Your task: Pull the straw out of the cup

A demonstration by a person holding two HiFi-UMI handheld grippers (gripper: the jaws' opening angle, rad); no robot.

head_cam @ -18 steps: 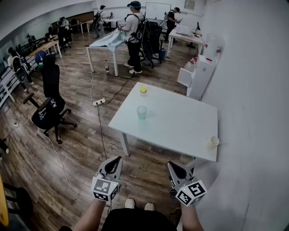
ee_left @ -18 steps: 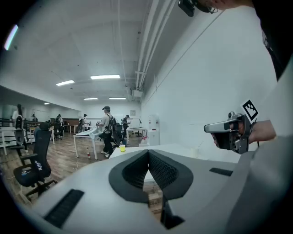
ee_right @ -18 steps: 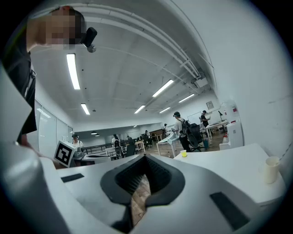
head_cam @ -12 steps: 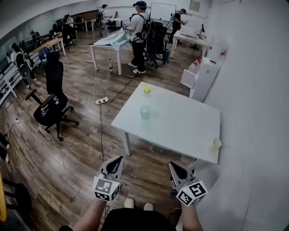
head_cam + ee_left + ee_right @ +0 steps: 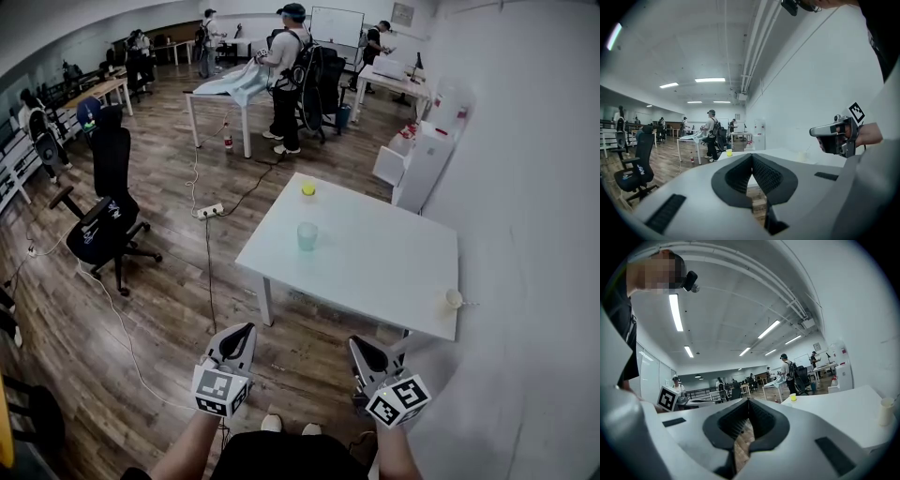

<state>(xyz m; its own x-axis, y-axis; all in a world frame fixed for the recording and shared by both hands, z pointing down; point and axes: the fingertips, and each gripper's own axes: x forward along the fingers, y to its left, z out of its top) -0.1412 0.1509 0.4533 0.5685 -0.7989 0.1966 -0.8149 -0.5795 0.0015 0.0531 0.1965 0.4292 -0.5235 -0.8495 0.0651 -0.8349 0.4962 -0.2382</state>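
A small pale cup with a straw [image 5: 453, 299] stands at the near right corner of the white table [image 5: 375, 267]; in the right gripper view the cup [image 5: 885, 411] shows at the far right. My left gripper [image 5: 245, 331] and right gripper [image 5: 357, 345] hang low over the wooden floor, well short of the table and apart from the cup. Each one's jaws meet at the tips with nothing held, as the left gripper [image 5: 752, 155] and the right gripper [image 5: 748, 400] show in their own views.
A clear greenish cup [image 5: 307, 235] stands mid-table and a yellow cup [image 5: 308, 190] at its far edge. A black office chair [image 5: 103, 220] and floor cables lie to the left. A white wall runs along the right. People stand at a far table [image 5: 234, 89].
The head view has drifted a little, so the table sits slightly further right and lower in the picture. Both grippers keep their places and stay shut.
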